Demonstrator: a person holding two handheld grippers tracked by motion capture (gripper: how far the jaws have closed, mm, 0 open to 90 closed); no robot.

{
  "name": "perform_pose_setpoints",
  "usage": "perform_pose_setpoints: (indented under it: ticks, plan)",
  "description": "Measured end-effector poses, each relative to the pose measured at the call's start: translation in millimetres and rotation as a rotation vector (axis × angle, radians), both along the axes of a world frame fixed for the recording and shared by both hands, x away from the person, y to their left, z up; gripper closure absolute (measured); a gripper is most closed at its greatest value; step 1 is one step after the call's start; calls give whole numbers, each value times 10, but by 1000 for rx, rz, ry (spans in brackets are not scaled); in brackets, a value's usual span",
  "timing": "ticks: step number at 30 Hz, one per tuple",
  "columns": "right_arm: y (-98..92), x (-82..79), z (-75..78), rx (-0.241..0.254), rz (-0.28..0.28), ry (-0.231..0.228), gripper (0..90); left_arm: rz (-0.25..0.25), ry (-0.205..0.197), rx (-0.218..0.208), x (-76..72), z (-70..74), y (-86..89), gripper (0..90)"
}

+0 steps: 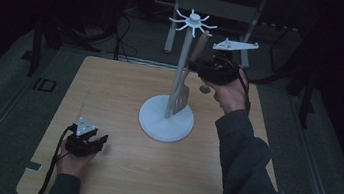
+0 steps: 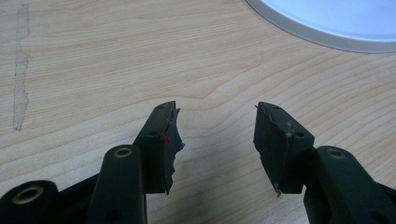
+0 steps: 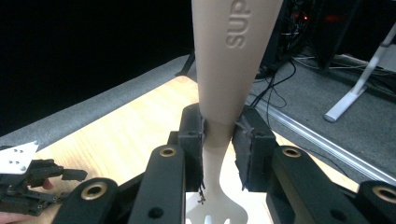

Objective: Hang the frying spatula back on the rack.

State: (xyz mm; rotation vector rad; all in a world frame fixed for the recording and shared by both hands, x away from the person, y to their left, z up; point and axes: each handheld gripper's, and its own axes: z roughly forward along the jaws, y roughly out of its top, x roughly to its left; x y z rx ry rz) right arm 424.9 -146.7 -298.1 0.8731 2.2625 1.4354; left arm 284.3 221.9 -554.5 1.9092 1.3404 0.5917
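Note:
A beige slotted spatula (image 1: 180, 99) hangs upright beside the pole of a white hook stand (image 1: 166, 120), its blade low near the round base. My right gripper (image 1: 203, 67) is shut on its handle; in the right gripper view both pads of that gripper (image 3: 219, 140) press the narrow neck of the spatula (image 3: 233, 56), the blade below. My left gripper (image 1: 99, 142) rests on the table at the front left, open. Its jaws (image 2: 217, 135) stand apart over bare wood, with the stand's base (image 2: 336, 23) ahead of them.
The light wooden table (image 1: 114, 175) sits on a grey mat. The stand's top carries a ring of white hooks (image 1: 193, 21). A small dark round object (image 1: 205, 88) lies behind the stand. Cables and metal legs (image 1: 171, 31) are on the floor behind the table.

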Motion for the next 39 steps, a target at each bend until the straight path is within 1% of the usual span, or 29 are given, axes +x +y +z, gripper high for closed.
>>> perform_pose_setpoints:
  ticks: [15,20,25,28,35,39]
  plan:
    - [20,-7,-28,1,-4,-21,727,0,0,0,2,1,0,498]
    - [-6,-18,-30,18,-5,-29,636,-1,2,1,3,1,1,497]
    - [-27,-28,-31,12,-9,-38,576,0,2,2,3,-1,-4,497]
    - [-35,-35,-37,8,-12,-43,521,0,3,1,5,-4,-6,497]
    - [-42,-42,-67,-28,-25,-67,416,-1,4,2,8,-6,-9,495]
    - [-45,-58,-96,-41,-27,-70,370,-4,5,5,9,-5,-11,495]
